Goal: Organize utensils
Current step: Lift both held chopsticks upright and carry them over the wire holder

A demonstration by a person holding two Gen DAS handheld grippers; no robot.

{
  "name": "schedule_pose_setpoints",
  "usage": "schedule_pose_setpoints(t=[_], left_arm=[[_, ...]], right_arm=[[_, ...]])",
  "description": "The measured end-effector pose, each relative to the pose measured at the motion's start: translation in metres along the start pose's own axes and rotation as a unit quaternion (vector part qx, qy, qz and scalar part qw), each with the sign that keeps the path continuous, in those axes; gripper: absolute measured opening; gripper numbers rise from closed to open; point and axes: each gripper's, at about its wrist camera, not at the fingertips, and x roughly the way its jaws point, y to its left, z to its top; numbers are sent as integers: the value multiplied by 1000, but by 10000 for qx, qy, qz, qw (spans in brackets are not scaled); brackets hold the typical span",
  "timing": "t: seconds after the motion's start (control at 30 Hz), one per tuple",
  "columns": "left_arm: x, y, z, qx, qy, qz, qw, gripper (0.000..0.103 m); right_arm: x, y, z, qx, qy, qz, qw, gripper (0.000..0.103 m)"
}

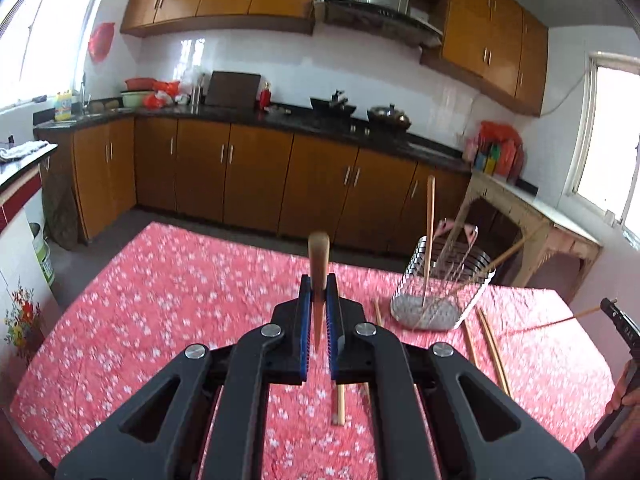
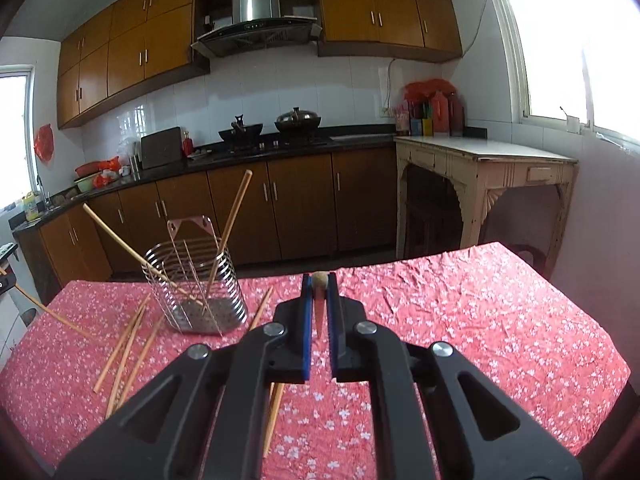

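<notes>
Two chopsticks (image 2: 230, 216) lean inside the wire holder (image 2: 196, 288); left gripper (image 1: 319, 292) and right gripper (image 2: 319, 292) each pinch one chopstick, more strewn on the tablecloth (image 2: 460, 320)

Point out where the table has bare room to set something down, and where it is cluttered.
Free: the tablecloth right of the right gripper, out to the far edge, and the stretch left of the left gripper. Crowded: around the wire utensil holder, where loose chopsticks lie scattered.
</notes>
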Motion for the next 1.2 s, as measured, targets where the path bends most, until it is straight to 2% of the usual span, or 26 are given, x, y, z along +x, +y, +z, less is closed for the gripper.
schedule_pose_setpoints(t=[0.23, 0.43, 0.63, 0.77, 0.83, 0.93, 1.07, 1.13, 1.2], left_arm=[[0, -3, 15, 88, -135, 46, 9999, 7], [-4, -14, 25, 184, -266, -80, 9994, 7], [-23, -42, 51, 217, -579, -470, 9970, 7], [-34, -66, 71, 208, -857, -765, 9932, 7], [-38, -80, 82, 185, -1056, -884, 9903, 7], [-34, -102, 97, 93, -1324, -962, 9865, 7], [-15, -128, 108, 66, -1664, -789, 9829, 7], [-1, -139, 111, 109, -1689, -704, 9831, 7], [18, -146, 111, 139, -1555, -685, 9854, 7]], right_arm=[[3, 1, 16, 52, -51, 100, 9999, 7], [-9, 4, 35, 82, -156, 416, 9990, 7], [-32, 13, 73, 259, -424, 940, 9943, 7], [-44, 22, 104, 421, -633, 1387, 9874, 7], [-44, 30, 116, 405, -734, 1478, 9855, 7], [-37, 49, 132, 216, -872, 1460, 9852, 7], [-11, 71, 141, 54, -758, 1469, 9862, 7], [6, 77, 142, 21, -620, 1469, 9872, 7], [21, 79, 141, 81, -425, 1560, 9868, 7]])
